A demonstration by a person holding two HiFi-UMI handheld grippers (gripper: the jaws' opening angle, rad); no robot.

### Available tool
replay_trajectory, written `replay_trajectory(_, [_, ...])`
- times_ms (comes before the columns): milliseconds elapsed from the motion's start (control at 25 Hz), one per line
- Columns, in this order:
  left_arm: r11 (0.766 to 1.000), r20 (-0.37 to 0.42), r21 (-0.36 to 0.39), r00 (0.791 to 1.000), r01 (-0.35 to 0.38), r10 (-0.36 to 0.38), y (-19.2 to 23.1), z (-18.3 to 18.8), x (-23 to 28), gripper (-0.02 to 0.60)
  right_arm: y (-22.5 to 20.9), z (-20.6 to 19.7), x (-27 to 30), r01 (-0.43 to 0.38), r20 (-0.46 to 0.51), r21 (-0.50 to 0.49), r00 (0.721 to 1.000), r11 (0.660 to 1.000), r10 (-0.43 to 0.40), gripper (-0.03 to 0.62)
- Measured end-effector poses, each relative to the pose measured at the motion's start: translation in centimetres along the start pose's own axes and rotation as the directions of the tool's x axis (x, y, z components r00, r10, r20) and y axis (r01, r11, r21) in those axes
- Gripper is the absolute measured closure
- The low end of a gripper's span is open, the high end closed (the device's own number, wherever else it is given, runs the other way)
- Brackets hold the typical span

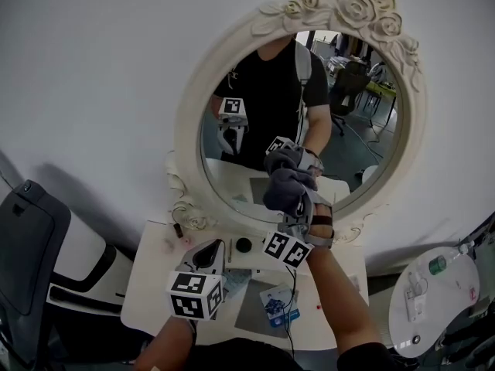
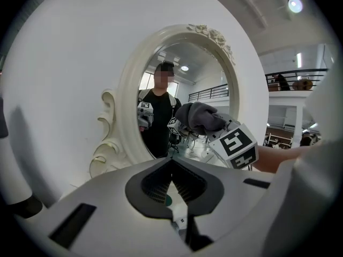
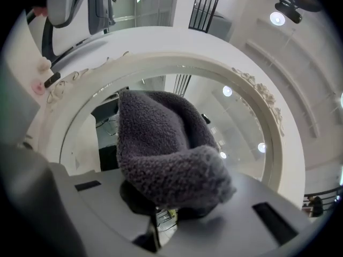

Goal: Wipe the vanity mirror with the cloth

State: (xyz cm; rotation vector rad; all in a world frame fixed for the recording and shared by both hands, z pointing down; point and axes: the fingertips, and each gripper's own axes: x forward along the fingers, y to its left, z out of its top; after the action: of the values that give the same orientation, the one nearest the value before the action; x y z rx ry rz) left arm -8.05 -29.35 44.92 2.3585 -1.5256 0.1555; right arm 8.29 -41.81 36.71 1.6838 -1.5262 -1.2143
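The oval vanity mirror [image 1: 189,130] has a cream frame carved with roses and stands on a white table against the wall. A grey fleece cloth [image 1: 285,184] is pressed against the lower middle of the glass, with my right gripper [image 1: 298,204] shut on it. In the right gripper view the cloth [image 3: 166,159] bulges over the jaws and hides the fingertips, with the mirror frame [image 3: 161,63] arching behind. My left gripper [image 1: 207,255] hovers low over the table, left of the mirror's base, jaws together and holding nothing. The left gripper view shows the mirror [image 2: 126,100] and the cloth [image 2: 198,116].
The white table [image 1: 151,280] carries a black round cap [image 1: 244,245], a grey mat [image 1: 259,309] and a blue card [image 1: 277,304]. A black-and-white chair [image 1: 31,242] stands at the left. A round white side table [image 1: 433,292] with a bottle is at the right.
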Motion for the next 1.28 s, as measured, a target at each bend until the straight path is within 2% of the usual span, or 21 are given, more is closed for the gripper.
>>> replay_trajectory(280, [0.999,-0.025,0.027,0.999,0.041,-0.04,-3.2,-0.4,1.9,0.575,-4.3,-9.0,-1.0,0.053,-0.176,0.053,0.983,0.997,-0.043,0.562])
replay_trajectory(480, [0.998,-0.042,0.042,0.998,0.052,-0.05,-4.5,-0.8,2.6,0.575,-5.3,-13.3,-1.7,0.06,-0.268,0.052,0.963,0.997,-0.044,0.562])
replay_trajectory(720, [0.998,-0.051,0.049,0.998,0.039,-0.037,-4.6,-1.0,2.7,0.575,-3.1,-16.1,-2.6,0.026,-0.334,0.101,0.942,0.995,0.01,0.562])
replay_trajectory(920, [0.999,-0.06,0.047,0.998,0.014,-0.012,-3.9,-1.4,2.5,0.575,0.6,-16.2,-3.2,-0.027,-0.378,0.198,0.92,0.98,0.102,0.562])
replay_trajectory(1080, [0.999,-0.064,0.049,0.998,-0.011,0.014,-3.1,-1.6,1.8,0.575,4.6,-15.1,-3.5,-0.072,-0.392,0.348,0.895,0.935,0.215,0.562])
replay_trajectory(1280, [0.996,-0.057,0.032,0.995,-0.083,0.084,-0.4,-1.8,-0.1,0.575,9.2,-12.7,-3.8,-0.108,-0.385,0.54,0.85,0.835,0.359,0.562])
